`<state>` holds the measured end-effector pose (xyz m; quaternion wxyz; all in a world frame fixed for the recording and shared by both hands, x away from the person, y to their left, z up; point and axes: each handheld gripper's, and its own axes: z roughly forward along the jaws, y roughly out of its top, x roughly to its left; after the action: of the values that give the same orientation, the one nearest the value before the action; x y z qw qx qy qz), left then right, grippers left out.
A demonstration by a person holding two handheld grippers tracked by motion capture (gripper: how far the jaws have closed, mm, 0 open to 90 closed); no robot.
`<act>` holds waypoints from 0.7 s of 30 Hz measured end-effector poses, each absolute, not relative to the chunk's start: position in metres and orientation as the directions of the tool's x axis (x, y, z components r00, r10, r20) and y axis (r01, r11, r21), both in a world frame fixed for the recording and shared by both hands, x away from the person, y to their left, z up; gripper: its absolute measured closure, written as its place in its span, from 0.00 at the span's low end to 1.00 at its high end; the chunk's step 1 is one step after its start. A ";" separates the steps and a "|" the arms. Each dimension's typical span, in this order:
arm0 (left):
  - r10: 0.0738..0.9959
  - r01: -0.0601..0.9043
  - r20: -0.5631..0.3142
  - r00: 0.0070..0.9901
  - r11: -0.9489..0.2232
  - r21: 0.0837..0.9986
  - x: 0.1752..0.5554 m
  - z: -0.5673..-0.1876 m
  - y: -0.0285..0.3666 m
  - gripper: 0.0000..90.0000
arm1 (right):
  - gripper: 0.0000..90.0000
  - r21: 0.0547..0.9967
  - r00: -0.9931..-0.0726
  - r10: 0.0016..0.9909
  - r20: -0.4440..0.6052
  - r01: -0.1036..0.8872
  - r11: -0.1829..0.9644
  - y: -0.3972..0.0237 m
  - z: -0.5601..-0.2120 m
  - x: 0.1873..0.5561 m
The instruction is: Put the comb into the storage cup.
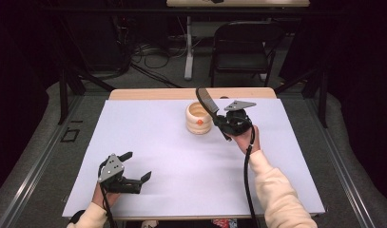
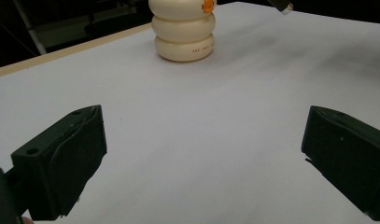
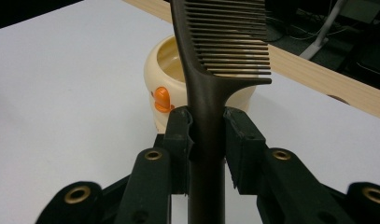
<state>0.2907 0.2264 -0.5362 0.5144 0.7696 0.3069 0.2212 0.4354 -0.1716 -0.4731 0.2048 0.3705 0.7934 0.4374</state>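
A dark comb (image 3: 211, 70) stands between the jaws of my right gripper (image 3: 207, 128), which is shut on its handle; its teeth point to the right in the right gripper view. In the high view the comb (image 1: 208, 101) slants up and left from that gripper (image 1: 223, 122), with its toothed end over the rim of a cream ribbed cup (image 1: 199, 118). The cup (image 3: 171, 74) carries a small orange mark on its side. My left gripper (image 1: 136, 166) rests low at the near left of the table, its jaws wide open with nothing between them. The left gripper view looks across at the cup (image 2: 184, 32).
A white sheet (image 1: 158, 156) covers most of the wooden table (image 1: 148, 93). Behind the table stand a dark folding chair (image 1: 241, 47) and a table leg with cables on the floor. Dark surroundings flank both sides.
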 end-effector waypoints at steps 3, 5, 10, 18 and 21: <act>0.699 0.243 0.027 0.714 -0.284 0.927 0.291 -0.536 0.226 0.00 | 0.80 0.850 -0.646 0.763 -0.001 0.402 0.341 -0.170 -0.472 0.437; 0.700 0.243 0.028 0.714 -0.285 0.927 0.291 -0.536 0.226 0.00 | 0.80 0.852 -0.645 0.764 0.002 0.401 0.337 -0.169 -0.471 0.437; 0.701 0.244 0.026 0.713 -0.283 0.928 0.291 -0.536 0.226 0.00 | 0.80 0.854 -0.648 0.762 -0.002 0.395 0.339 -0.167 -0.468 0.439; 0.701 0.244 0.025 0.713 -0.281 0.928 0.292 -0.537 0.226 0.00 | 0.80 0.861 -0.650 0.760 0.000 0.387 0.330 -0.165 -0.462 0.442; 0.700 0.244 0.024 0.714 -0.281 0.928 0.292 -0.537 0.225 0.00 | 0.80 0.864 -0.650 0.760 -0.001 0.382 0.328 -0.163 -0.460 0.445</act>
<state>0.2917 0.2253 -0.5370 0.5152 0.7690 0.3068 0.2214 0.4446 -0.1632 -0.4598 0.2089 0.3622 0.7877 0.4524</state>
